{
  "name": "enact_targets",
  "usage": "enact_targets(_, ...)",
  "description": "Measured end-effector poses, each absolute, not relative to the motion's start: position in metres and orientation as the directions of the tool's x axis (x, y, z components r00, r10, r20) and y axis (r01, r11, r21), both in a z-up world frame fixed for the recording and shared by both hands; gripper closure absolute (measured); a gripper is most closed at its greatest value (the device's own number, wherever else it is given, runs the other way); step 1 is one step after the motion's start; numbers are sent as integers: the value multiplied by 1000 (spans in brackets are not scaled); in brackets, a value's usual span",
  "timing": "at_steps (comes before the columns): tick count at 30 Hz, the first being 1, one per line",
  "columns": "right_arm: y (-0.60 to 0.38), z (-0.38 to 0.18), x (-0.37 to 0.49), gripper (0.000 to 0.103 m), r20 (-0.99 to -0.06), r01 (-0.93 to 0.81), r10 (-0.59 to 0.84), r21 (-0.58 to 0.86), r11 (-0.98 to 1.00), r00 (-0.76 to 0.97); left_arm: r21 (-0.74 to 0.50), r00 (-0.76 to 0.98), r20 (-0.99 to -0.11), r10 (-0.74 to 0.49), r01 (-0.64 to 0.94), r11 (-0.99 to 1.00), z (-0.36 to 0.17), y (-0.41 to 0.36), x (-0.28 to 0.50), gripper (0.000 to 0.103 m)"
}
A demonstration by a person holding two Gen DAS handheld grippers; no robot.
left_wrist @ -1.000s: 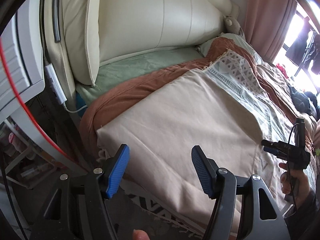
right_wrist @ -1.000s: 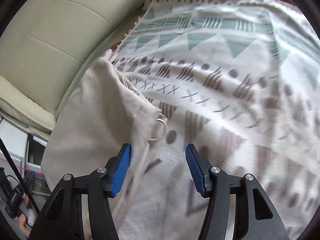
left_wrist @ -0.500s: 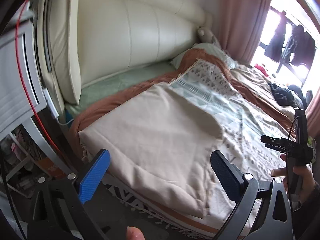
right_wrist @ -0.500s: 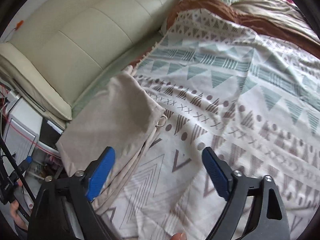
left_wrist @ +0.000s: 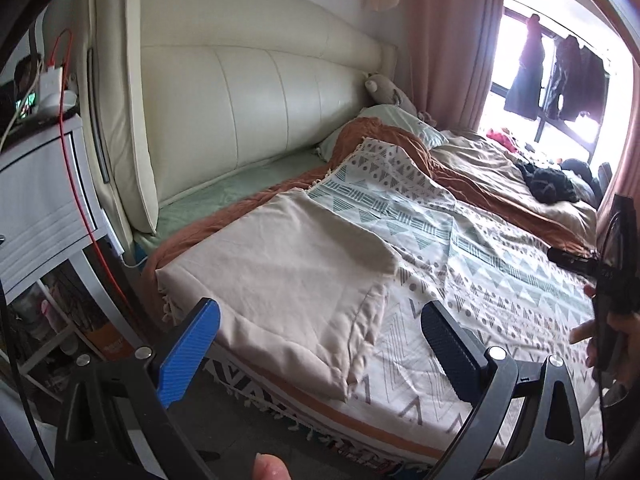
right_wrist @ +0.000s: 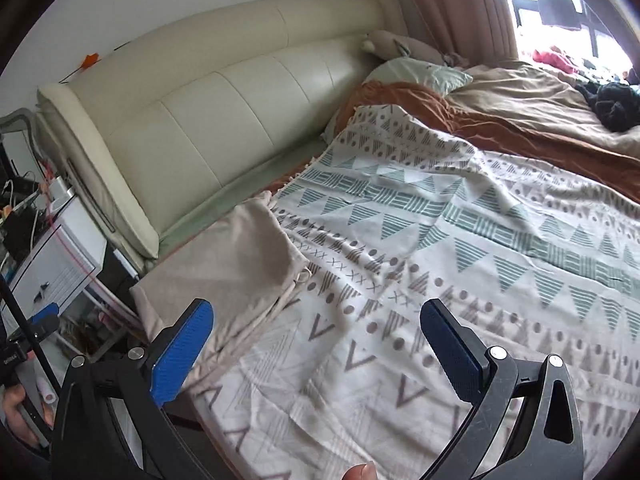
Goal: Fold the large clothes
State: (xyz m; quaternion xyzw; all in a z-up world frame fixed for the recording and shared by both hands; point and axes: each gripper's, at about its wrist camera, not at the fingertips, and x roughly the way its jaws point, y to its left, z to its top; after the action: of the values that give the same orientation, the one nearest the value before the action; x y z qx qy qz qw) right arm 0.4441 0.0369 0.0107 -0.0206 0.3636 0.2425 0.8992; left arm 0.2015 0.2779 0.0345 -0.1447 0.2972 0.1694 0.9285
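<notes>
A beige garment [left_wrist: 288,280] lies folded flat on the near left corner of the bed, on a patterned white and green blanket [left_wrist: 460,264]. It also shows in the right wrist view [right_wrist: 236,264], with a drawstring loop at its right edge. My left gripper [left_wrist: 320,350] is open and empty, held back above the garment's near edge. My right gripper [right_wrist: 316,350] is open and empty, above the blanket [right_wrist: 460,280] to the right of the garment. The right gripper also shows at the right edge of the left wrist view [left_wrist: 612,280].
A cream padded headboard [left_wrist: 260,120] stands behind the bed. A white bedside cabinet [left_wrist: 36,208] with cables stands at the left. A rust-brown blanket [left_wrist: 472,184], a green pillow [right_wrist: 416,74] and dark clothes [left_wrist: 548,184] lie farther along the bed. Pink curtains [left_wrist: 448,40] hang by the window.
Both grippers have opened wider and pulled back and up from the garment. The views now take in far more of the bed and room.
</notes>
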Motion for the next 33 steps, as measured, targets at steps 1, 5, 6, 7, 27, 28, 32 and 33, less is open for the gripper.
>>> enact_targets(1, 32, 14, 437, 0, -662, -452, 419, 133, 882, 622, -161, 766, -601, 229, -396, 904, 35, 271, 199, 1)
enact_targets(5, 11, 29, 406, 0, -649, -457, 417, 117, 881, 637, -141, 775, -589, 231, -379, 914, 39, 246, 186, 1)
enact_targets(6, 6, 32, 398, 0, -645, -457, 419, 120, 882, 639, -140, 779, -585, 228, -374, 917, 40, 241, 183, 1)
enact_targets(7, -1, 35, 389, 0, -639, -453, 419, 122, 883, 645, -140, 782, -580, 226, -369, 919, 41, 236, 179, 1)
enact_targets(27, -88, 77, 204, 0, -558, -325, 291, 40, 945, 777, -118, 851, -502, 153, -243, 963, 50, 127, 101, 0)
enact_targets(28, -92, 77, 194, 0, -552, -323, 289, 38, 946, 782, -113, 853, -499, 151, -237, 965, 51, 122, 97, 0)
enact_targets(32, -109, 74, 152, 0, -530, -306, 278, 38, 951, 801, -103, 868, -480, 130, -203, 974, 52, 99, 75, 0)
enact_targets(33, -113, 73, 143, 0, -525, -305, 282, 45, 951, 803, -106, 871, -476, 120, -192, 976, 52, 94, 69, 0)
